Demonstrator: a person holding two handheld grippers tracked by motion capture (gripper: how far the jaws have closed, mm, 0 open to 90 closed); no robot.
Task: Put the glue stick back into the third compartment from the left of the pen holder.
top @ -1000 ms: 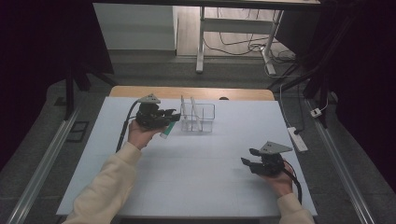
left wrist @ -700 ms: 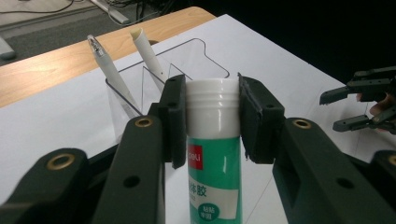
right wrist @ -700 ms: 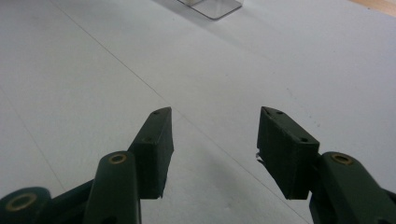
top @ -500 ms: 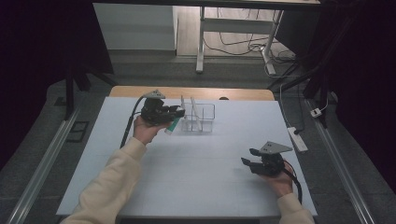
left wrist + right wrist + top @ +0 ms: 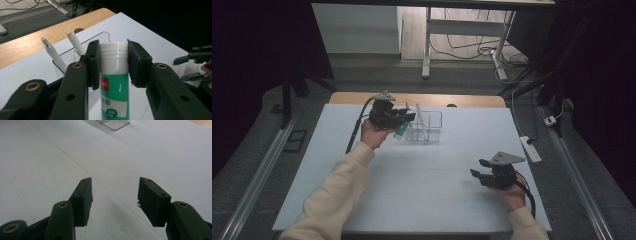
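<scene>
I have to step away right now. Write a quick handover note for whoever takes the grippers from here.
Left gripper: shut on the green-and-white glue stick, held up beside the clear organizer.
Right gripper: open, holding nothing, low over the white table at its near right.
Organizer: two white pens stand in it.
Done: glue stick picked up and brought to the organizer.
Left: probably lower it into a compartment, then release.

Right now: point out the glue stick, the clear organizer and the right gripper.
glue stick (image 5: 115, 87), left gripper view, green label.
clear organizer (image 5: 432, 131), high view, front wall.
right gripper (image 5: 114, 200), right gripper view, midway between its open fingertips.
</scene>
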